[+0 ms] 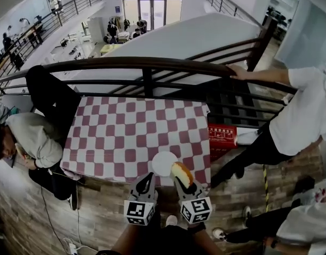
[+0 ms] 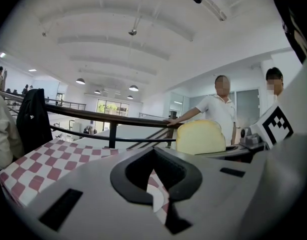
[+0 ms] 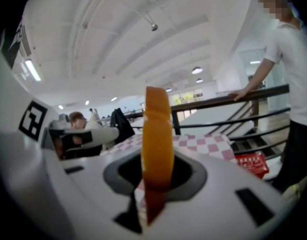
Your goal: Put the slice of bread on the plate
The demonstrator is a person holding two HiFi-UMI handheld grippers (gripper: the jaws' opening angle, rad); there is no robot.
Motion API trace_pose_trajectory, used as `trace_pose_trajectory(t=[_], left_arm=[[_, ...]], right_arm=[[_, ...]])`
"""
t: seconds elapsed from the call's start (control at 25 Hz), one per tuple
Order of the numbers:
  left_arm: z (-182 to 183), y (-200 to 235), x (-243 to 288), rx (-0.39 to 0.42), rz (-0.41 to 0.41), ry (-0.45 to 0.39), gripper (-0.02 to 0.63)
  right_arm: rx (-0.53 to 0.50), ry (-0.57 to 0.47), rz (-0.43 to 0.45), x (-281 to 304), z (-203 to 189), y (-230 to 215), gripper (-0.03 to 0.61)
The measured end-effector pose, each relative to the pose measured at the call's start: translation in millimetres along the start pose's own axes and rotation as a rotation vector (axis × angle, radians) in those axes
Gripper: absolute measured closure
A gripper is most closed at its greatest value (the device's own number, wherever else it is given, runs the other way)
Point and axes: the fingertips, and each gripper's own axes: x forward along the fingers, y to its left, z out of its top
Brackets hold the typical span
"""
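A slice of bread (image 1: 181, 173) with an orange-brown crust stands on edge between the jaws of my right gripper (image 1: 180, 180), which is shut on it. In the right gripper view the bread (image 3: 157, 134) rises thin and upright from the right gripper (image 3: 153, 184). A round white plate (image 1: 162, 162) lies at the near edge of the checked table (image 1: 126, 132), just left of the bread. My left gripper (image 1: 148, 180) hovers beside it at the table's front edge, its jaws together with nothing between them. The left gripper (image 2: 158, 184) view shows the bread's (image 2: 200, 137) pale face to its right.
A dark railing (image 1: 147, 64) runs behind the table. One person (image 1: 30, 139) sits at the table's left end by a dark jacket (image 1: 49, 97); another (image 1: 296, 118) stands at the right, a hand on the rail. A red box (image 1: 222, 137) sits beside the table's right edge.
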Motion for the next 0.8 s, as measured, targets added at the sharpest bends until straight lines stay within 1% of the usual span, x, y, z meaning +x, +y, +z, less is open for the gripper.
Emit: trace_pose_trajectory(t=[0.08,0.2,0.28,0.44,0.56,0.64,0.72,0.8], left_arm=[[-5.1,-1.7,18.4,-0.009,-0.003,0.022,0.597],[-19.4,-21.7,62.0,-0.024,0.001,0.059,0.597],[-31.1,-23.6,80.1,-0.039,0.010,0.088,0.597],[-40.8,-11.1,93.4,-0.051,0.001,0.126,0.597],[-46.6,1.5,103.9,-0.067,0.005,0.151,0.597],[-51.8,9.5,110.9,-0.073,0.009,0.168,0.597],[-57.1,14.8,115.4,-0.076,0.010,0.187,0.597],[-62.6,18.5,117.5,-0.078,0.008,0.204,0.597]], right_arm=[[0.010,0.038,0.000,8.6,-4.1,-15.3,0.477],[0.051,0.094,0.006,15.6,-9.9,-62.4,0.477],[0.063,0.147,0.021,24.7,-20.4,-77.8,0.477],[0.101,0.265,0.058,49.0,-52.7,-77.4,0.477],[0.195,0.388,0.110,70.1,-86.5,-73.5,0.477],[0.259,0.480,0.123,83.0,-111.1,-72.5,0.477],[0.296,0.531,0.121,92.8,-128.5,-72.9,0.477],[0.328,0.560,0.124,101.5,-140.5,-72.6,0.477]])
